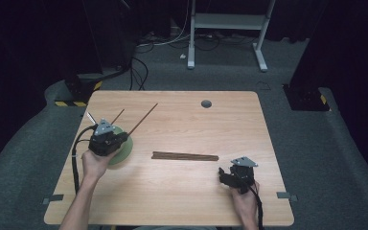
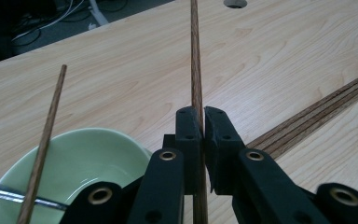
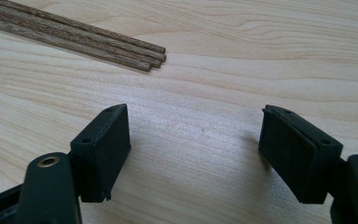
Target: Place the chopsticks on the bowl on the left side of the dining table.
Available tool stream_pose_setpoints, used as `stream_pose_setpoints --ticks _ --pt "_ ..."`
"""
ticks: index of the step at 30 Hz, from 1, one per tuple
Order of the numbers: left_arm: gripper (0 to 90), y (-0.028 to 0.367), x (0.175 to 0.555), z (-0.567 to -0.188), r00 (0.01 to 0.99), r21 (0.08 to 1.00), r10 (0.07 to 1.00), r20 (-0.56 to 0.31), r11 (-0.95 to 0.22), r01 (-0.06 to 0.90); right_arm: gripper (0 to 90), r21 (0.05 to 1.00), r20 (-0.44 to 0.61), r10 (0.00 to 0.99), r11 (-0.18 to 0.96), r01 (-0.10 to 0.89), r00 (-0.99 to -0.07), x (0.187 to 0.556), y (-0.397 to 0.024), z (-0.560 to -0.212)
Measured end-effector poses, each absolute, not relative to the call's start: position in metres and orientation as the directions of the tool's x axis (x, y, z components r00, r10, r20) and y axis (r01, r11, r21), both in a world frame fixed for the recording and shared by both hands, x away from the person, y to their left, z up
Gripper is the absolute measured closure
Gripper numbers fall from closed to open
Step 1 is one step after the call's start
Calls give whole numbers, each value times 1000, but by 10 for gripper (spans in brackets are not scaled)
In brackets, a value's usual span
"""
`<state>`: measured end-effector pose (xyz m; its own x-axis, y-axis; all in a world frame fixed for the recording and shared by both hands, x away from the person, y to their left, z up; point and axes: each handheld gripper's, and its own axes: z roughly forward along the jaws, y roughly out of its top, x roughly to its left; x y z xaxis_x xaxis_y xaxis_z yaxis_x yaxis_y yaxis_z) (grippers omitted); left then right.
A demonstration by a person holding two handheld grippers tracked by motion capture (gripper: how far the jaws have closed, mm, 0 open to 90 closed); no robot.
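Two handheld grippers work over a light wooden table (image 1: 182, 191), seen from a fixed camera above the person's side. At the table's left, the left gripper (image 2: 202, 122) has its black jaws pinched tight on a single brown wooden stick (image 2: 196, 56), which runs up between the pads and slants away across the tabletop; in the high view this held stick (image 1: 143, 119) angles up and to the right from the gripper. The gripper hangs right over a pale green bowl (image 2: 81, 161) sitting near the table's left edge. A second stick (image 2: 46, 140) leans in that bowl, its upper end pointing away from the person, and a thin metal utensil (image 2: 9, 193) lies across the bowl's near rim. Near the middle of the table, well apart from the bowl, a small bundle of sticks (image 1: 185, 156) lies flat, side by side and touching. The right gripper (image 3: 193, 140) sits low over bare wood near the table's right front, its jaws spread wide with nothing between them; the blunt ends of the bundle lie just beyond its left jaw in the right gripper view. A round grey grommet (image 1: 206, 103) marks the table's far side.
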<state>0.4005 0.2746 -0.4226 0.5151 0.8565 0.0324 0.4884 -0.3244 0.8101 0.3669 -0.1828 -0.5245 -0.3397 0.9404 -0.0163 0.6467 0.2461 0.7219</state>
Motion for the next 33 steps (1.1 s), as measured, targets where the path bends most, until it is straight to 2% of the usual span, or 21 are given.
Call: stream_pose_setpoints --ticks 33 --pt "840 323 385 -436 385 746 913 136 -350 566 242 723 -18 940 248 645 -342 367 -183 -524"
